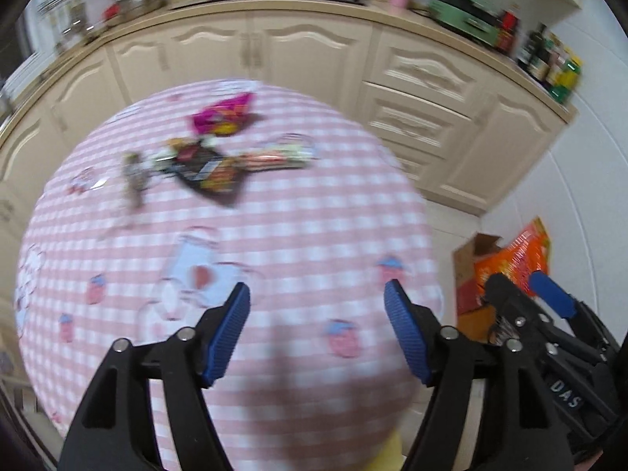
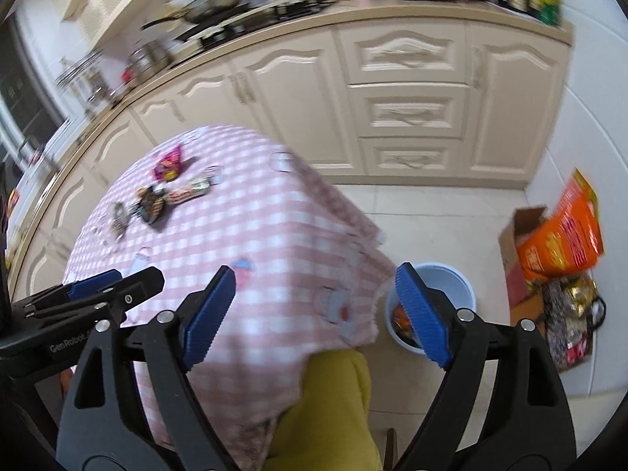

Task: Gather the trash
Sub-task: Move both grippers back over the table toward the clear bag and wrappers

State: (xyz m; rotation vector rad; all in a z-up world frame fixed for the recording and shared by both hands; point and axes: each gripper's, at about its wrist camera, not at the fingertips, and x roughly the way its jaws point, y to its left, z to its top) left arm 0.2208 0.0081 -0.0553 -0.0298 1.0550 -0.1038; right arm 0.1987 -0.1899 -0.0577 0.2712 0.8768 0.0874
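Several snack wrappers lie on the far part of a table with a pink checked cloth (image 1: 274, 235): a magenta wrapper (image 1: 223, 115), a dark wrapper (image 1: 204, 170), a long wrapper (image 1: 278, 155). They also show in the right wrist view, the dark wrapper (image 2: 153, 204) among them. My left gripper (image 1: 317, 298) is open and empty above the near part of the table. My right gripper (image 2: 316, 280) is open and empty above the table's near right corner. A pale blue bin (image 2: 451, 286) stands on the floor right of the table, with trash inside.
Cream kitchen cabinets (image 2: 408, 110) run behind the table, with a cluttered counter on top. A cardboard box (image 2: 522, 243) and an orange bag (image 2: 561, 235) sit on the floor by the right wall. A yellow-clad leg (image 2: 333, 404) is below the table edge.
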